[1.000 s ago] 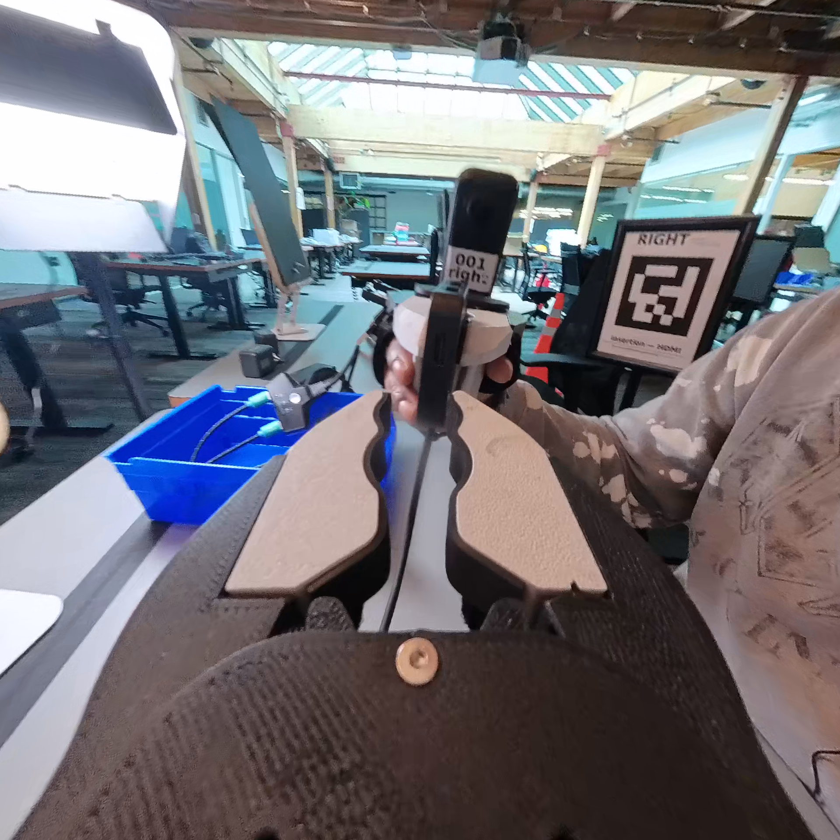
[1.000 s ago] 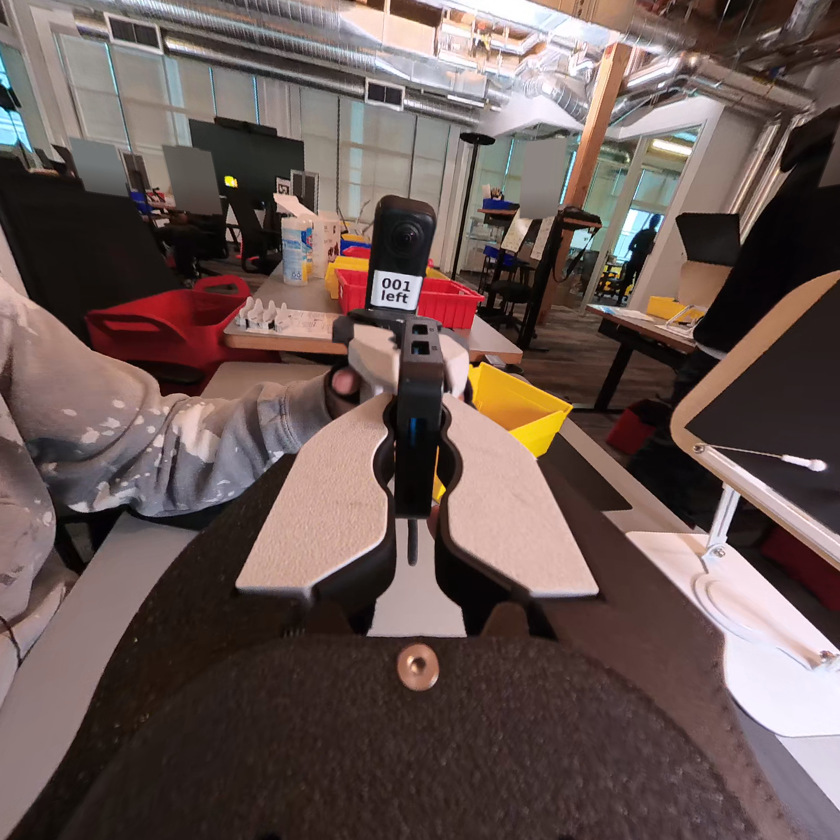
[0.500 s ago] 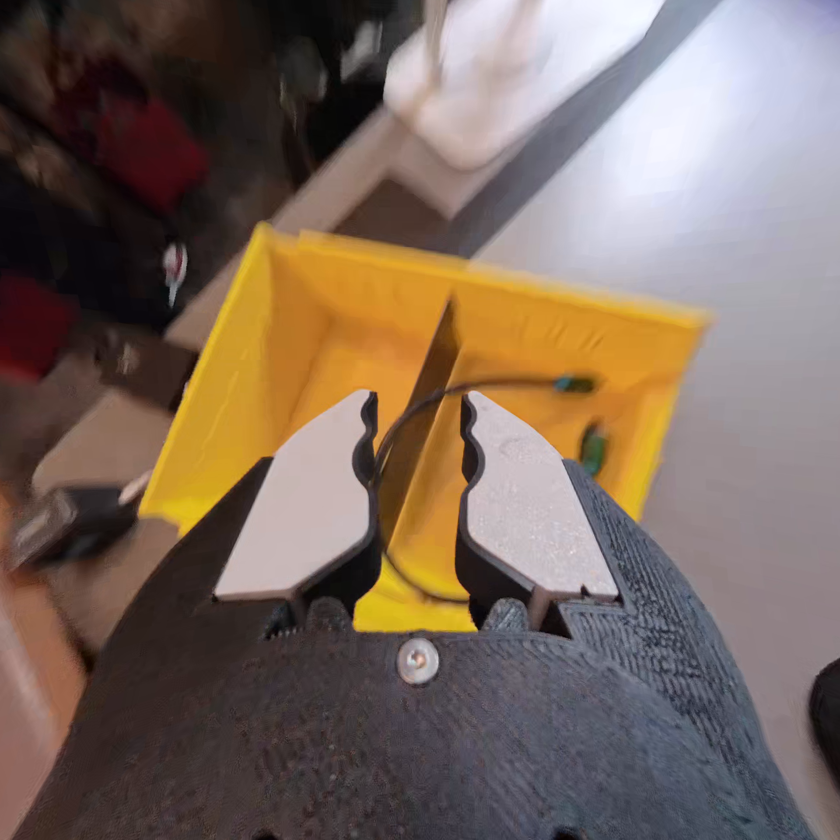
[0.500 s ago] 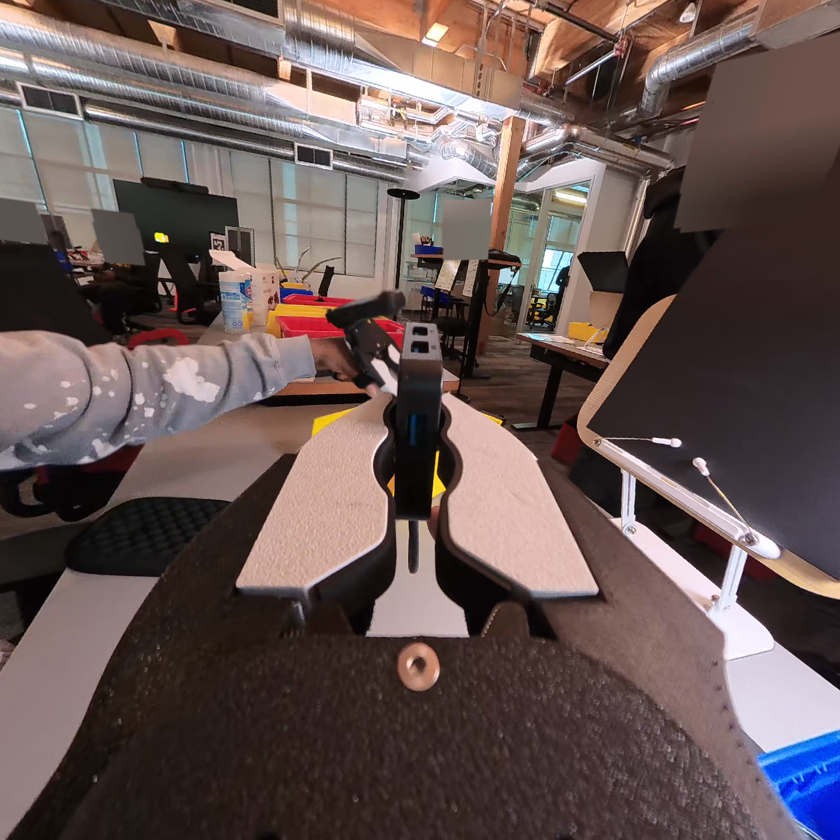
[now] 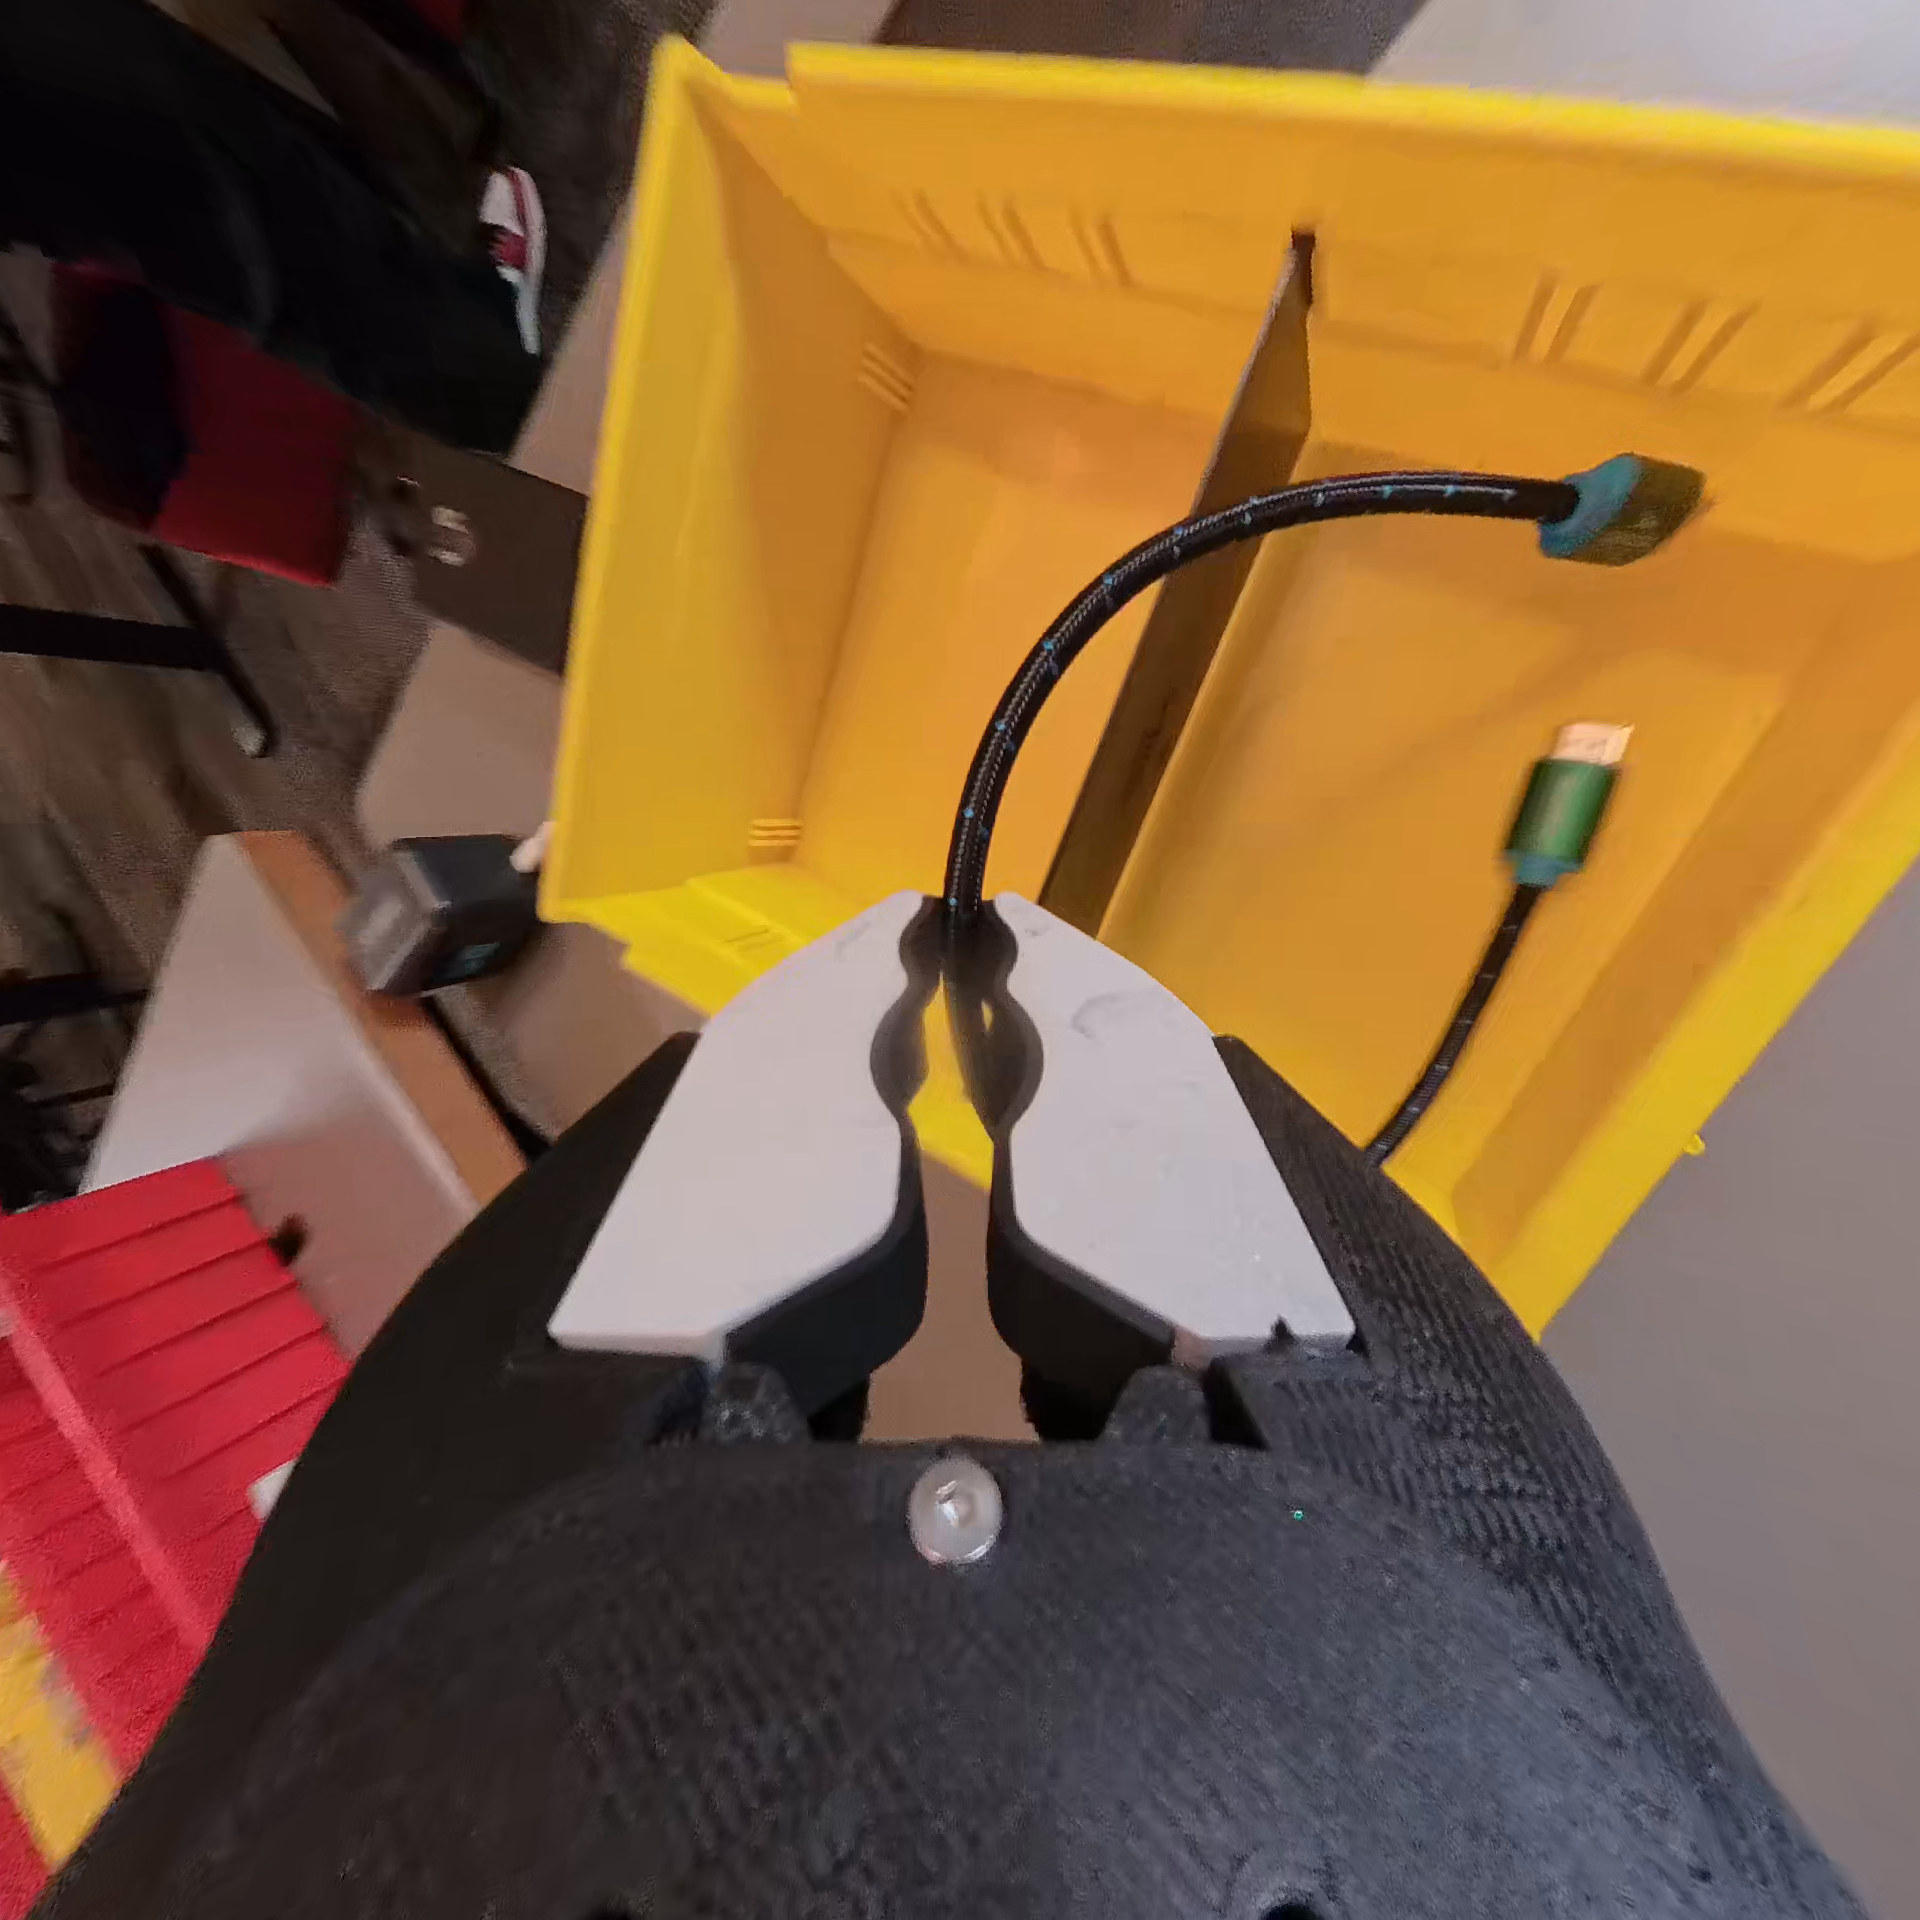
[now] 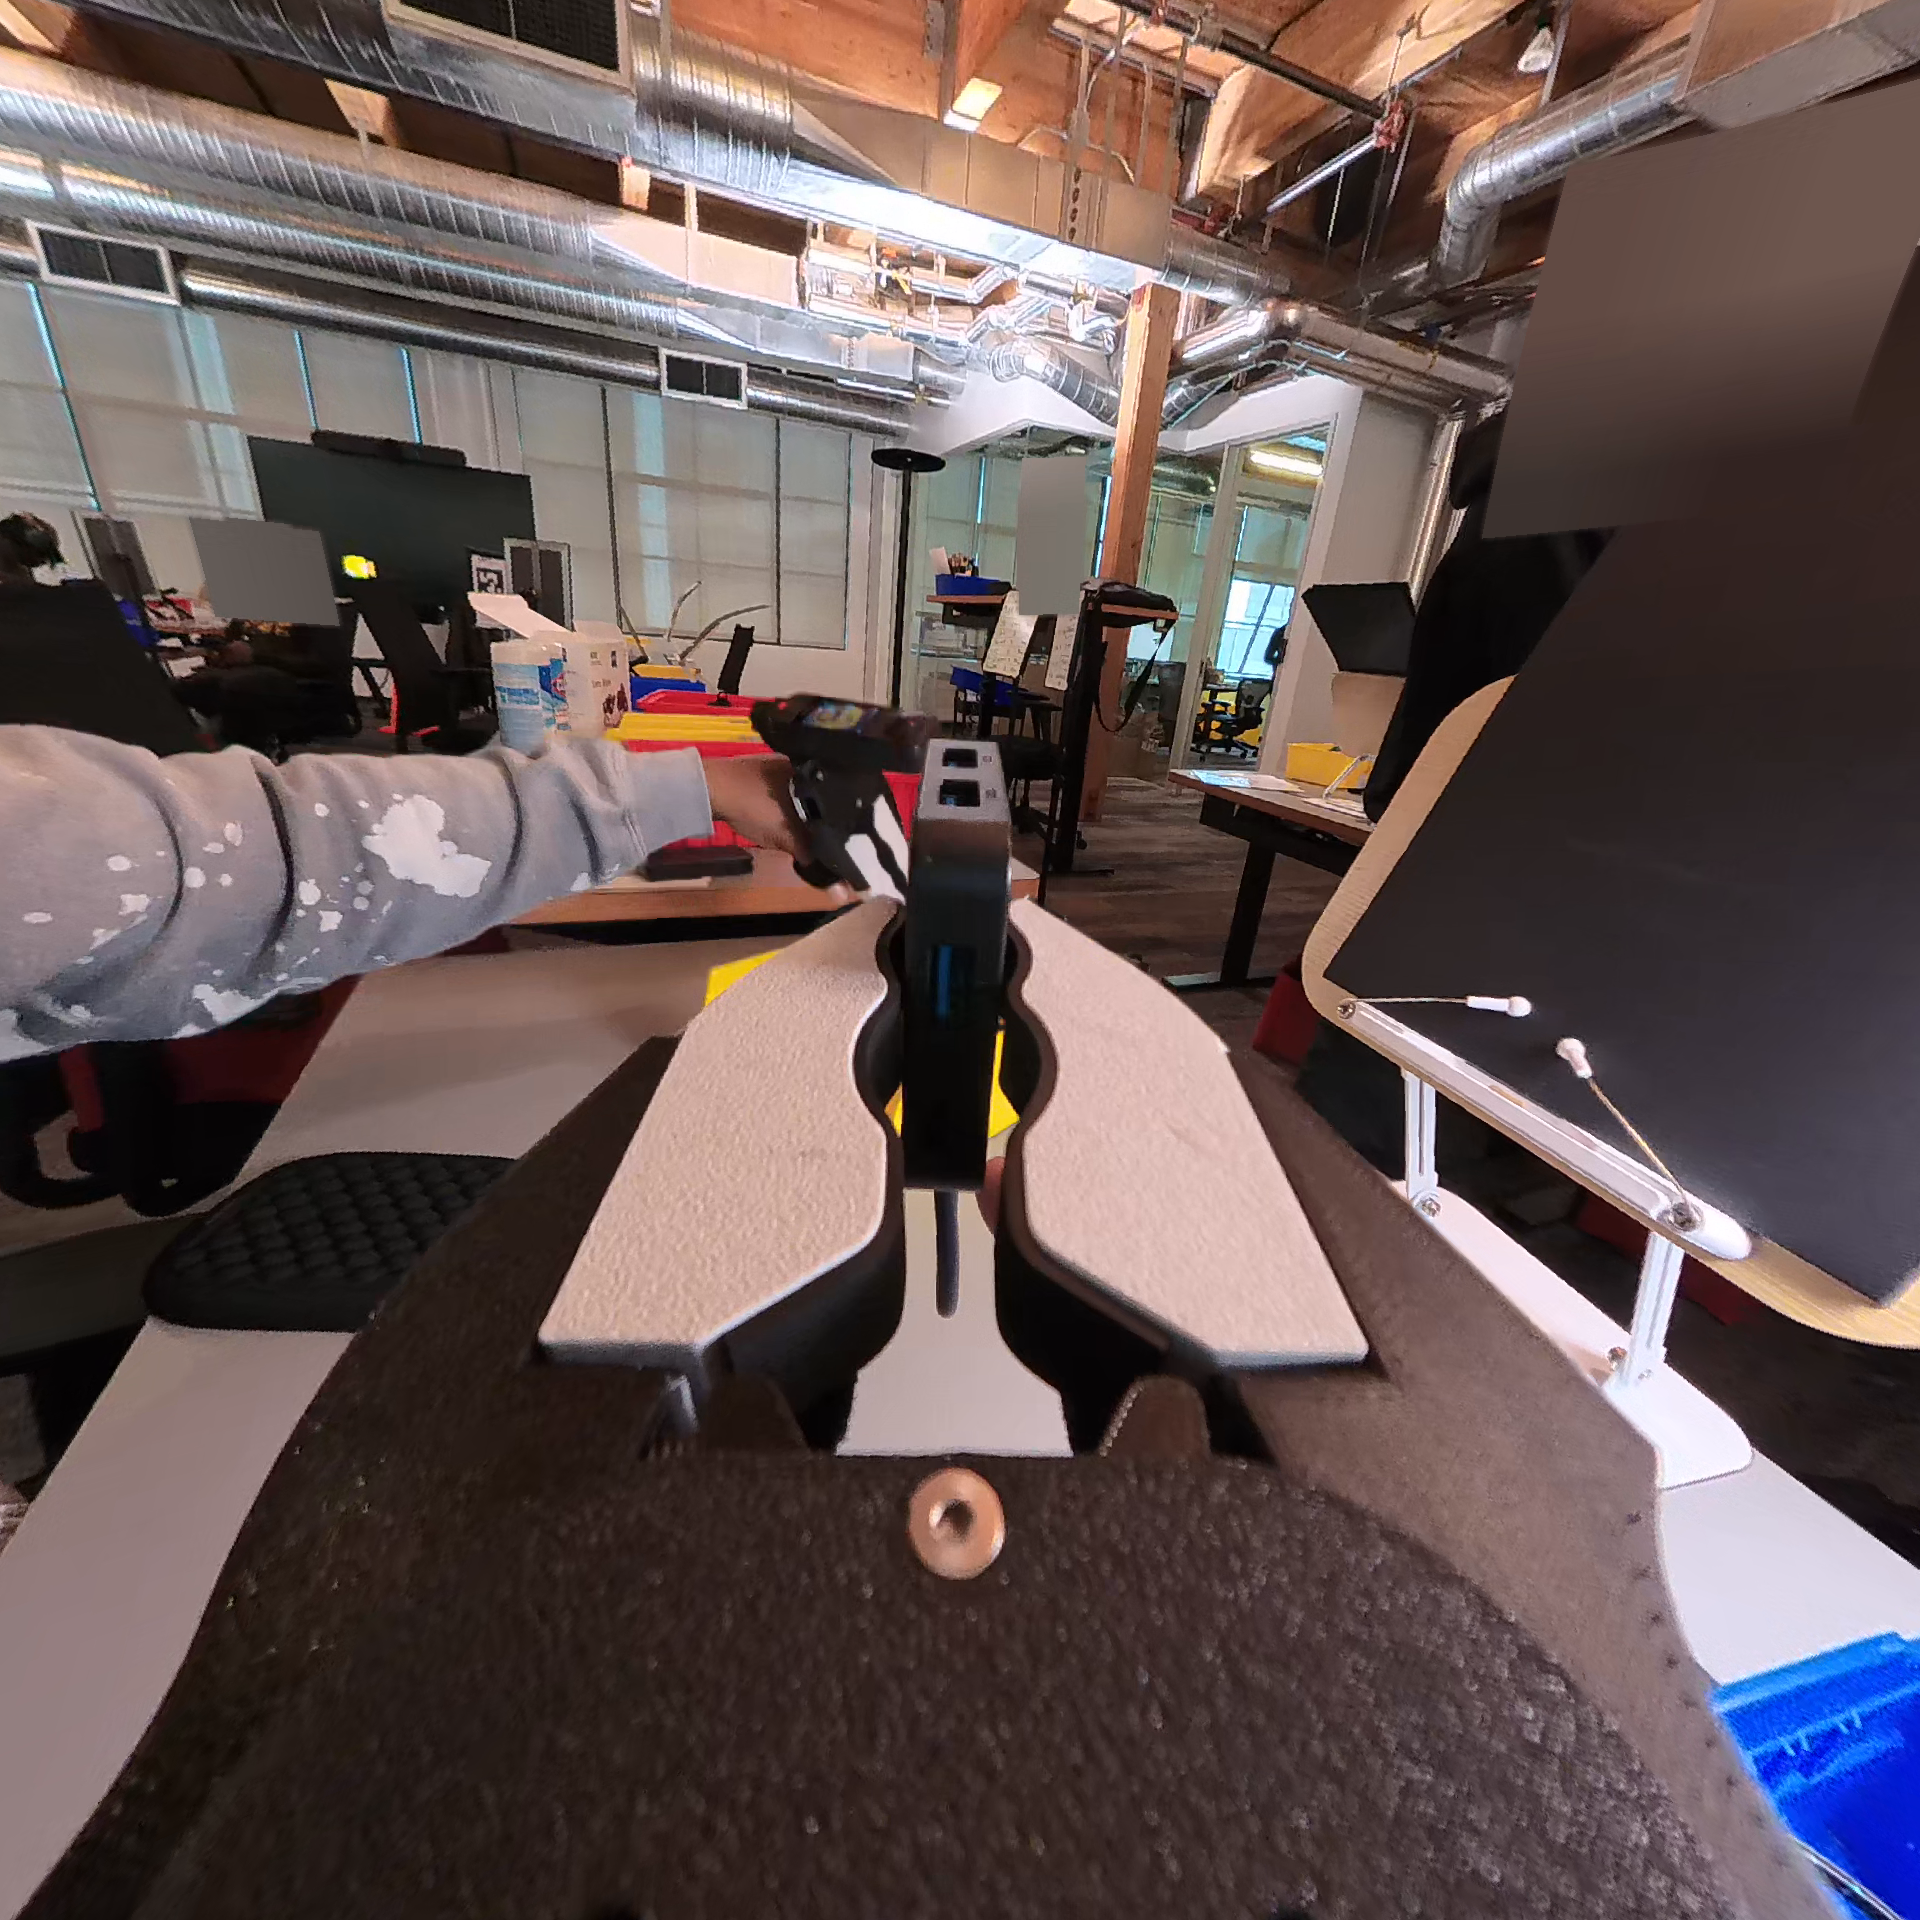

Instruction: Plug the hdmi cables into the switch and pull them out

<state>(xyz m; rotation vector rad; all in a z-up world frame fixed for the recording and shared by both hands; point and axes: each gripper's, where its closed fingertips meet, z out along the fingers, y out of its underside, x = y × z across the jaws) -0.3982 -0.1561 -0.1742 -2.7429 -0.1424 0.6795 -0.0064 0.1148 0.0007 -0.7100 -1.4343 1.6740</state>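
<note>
My left gripper [image 5: 958,914] is shut on a black braided HDMI cable [image 5: 1049,665] over a yellow bin [image 5: 727,488]. The cable arches up and right to its teal plug [image 5: 1616,511], which hangs over the bin's right compartment. A second cable with a green plug [image 5: 1558,805] lies on the floor of that compartment. My right gripper [image 6: 951,914] is shut on the black HDMI switch [image 6: 956,935], held upright with its two free ports at the top. The left gripper also shows in the right wrist view [image 6: 842,790], reaching down behind the switch.
A dark divider [image 5: 1195,644] splits the yellow bin. A black power adapter [image 5: 436,914] lies left of the bin, a red bin [image 5: 135,1351] lower left. A black board on a white stand [image 6: 1621,935] is right of the switch. A blue bin corner [image 6: 1829,1766] is bottom right.
My left gripper swung away from the switch, down to the yellow bin, and closed on the cable. The right gripper kept hold of the switch and turned slightly left.
</note>
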